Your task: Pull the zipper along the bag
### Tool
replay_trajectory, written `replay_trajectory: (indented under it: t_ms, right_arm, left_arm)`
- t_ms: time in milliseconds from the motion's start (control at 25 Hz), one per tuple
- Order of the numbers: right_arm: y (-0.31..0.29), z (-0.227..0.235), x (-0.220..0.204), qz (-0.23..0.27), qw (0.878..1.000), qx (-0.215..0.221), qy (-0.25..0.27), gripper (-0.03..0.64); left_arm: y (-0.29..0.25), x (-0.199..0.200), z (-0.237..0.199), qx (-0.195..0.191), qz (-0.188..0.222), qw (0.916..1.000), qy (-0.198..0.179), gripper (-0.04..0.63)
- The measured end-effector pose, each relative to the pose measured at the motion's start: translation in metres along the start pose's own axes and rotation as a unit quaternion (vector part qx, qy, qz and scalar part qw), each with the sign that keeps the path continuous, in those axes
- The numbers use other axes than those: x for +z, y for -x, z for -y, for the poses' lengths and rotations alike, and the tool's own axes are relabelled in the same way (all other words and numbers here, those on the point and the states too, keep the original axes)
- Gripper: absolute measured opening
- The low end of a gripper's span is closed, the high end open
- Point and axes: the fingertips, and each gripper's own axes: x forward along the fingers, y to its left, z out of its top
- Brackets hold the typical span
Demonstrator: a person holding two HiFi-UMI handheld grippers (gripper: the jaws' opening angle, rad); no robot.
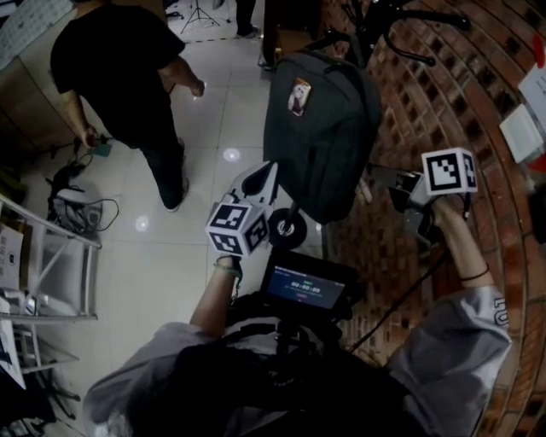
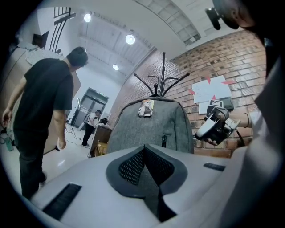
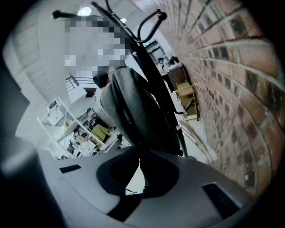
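Fingers of the left gripper meet at the tips with nothing between them. They are aimed level at a grey fabric backpack, which hangs from a black metal coat stand against a red brick wall. On the bag's front a small dark zip pull hangs below a pale photo tag. The gripper is short of the bag and not touching it. At left, a person in a black T-shirt stands side-on.

From the right gripper, the dark fingers likewise close tip to tip — empty — and look along the backpack's darker side. The stand's pole crosses in front of the bag, and the brick wall runs off to the right. White shelving, cluttered, stands in the background at left.

Seen from the head camera, the backpack hangs at centre on the stand, between the two hand-held grippers. The left gripper is near the bag's lower left corner and the right gripper is close by its right edge, beside the wall. Whether either touches the bag cannot be told here. A small dark screen sits at the wearer's chest, and the person in black stands on the pale tiled floor at upper left.
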Motion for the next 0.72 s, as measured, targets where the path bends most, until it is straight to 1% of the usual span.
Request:
replay_trajectory:
  t_ms: [160,240,280,360,440,640,720]
  right_arm:
    - [-0.003,-0.007,0.007,-0.001,0.997,0.058,-0.059,0.005]
    - [-0.004,-0.007,0.008,0.002,0.99,0.084,-0.116,0.006]
    - [-0.003,-0.007,0.007,0.005,0.983,0.099,-0.153,0.006]
    - [-0.003,-0.004,0.005,0.012,0.965,0.13,-0.229,0.005]
    - [-0.002,-0.003,0.001,0.019,0.947,0.155,-0.28,0.003]
    - [-0.008,-0.003,-0.006,0.028,0.921,0.176,-0.346,0.005]
    - [-0.009,-0.003,-0.004,0.032,0.915,0.179,-0.361,0.005]
  left_arm:
    - [0.0,-0.002,0.002,-0.006,0.001,1.0,0.004,0.006]
    - [0.001,-0.001,-0.001,-0.004,0.005,1.0,0.006,0.006]
    - [0.001,0.0,-0.002,-0.003,0.007,0.9999,0.007,0.006]
    - [0.001,0.001,-0.004,-0.003,0.01,0.9999,0.011,0.006]
    - [0.002,0.003,-0.006,-0.003,0.012,0.9998,0.014,0.006]
    - [0.0,0.005,-0.011,-0.001,0.016,0.9998,0.015,0.006]
    - [-0.001,0.005,-0.011,-0.002,0.016,0.9998,0.015,0.006]
